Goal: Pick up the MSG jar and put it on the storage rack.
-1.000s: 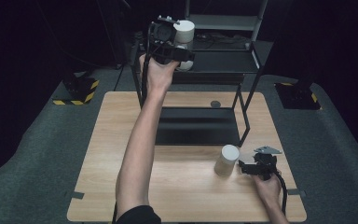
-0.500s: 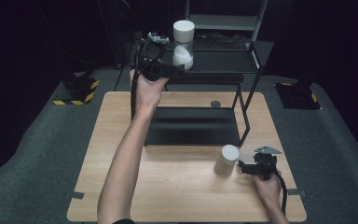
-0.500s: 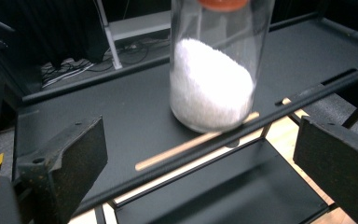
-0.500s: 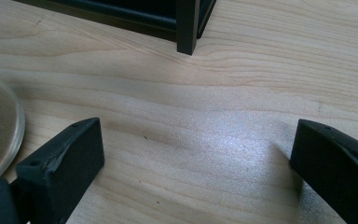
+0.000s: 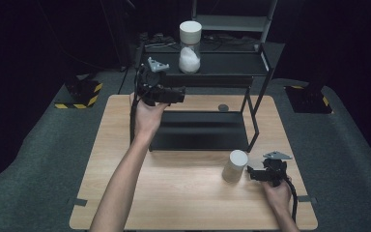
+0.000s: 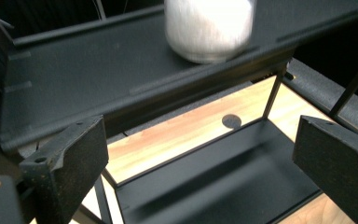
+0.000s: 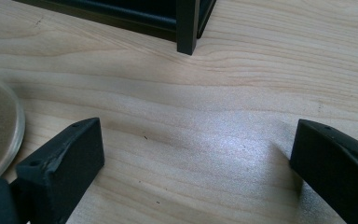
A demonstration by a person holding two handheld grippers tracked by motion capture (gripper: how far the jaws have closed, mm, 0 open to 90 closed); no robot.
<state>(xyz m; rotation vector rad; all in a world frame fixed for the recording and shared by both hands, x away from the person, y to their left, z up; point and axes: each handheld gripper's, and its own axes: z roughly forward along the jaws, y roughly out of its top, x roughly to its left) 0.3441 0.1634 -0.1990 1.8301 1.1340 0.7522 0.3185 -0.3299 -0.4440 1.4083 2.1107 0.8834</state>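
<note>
Left gripper [image 5: 179,95], jaws spread and empty, upper centre of frame, just below shelf-top jar [image 5: 190,41]; jar could be toppled if clipped.

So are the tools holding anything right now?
No, nothing. The left tool is open below the shelf's front edge, apart from the jar of white stuff on it. The right tool is open over the table.
</note>
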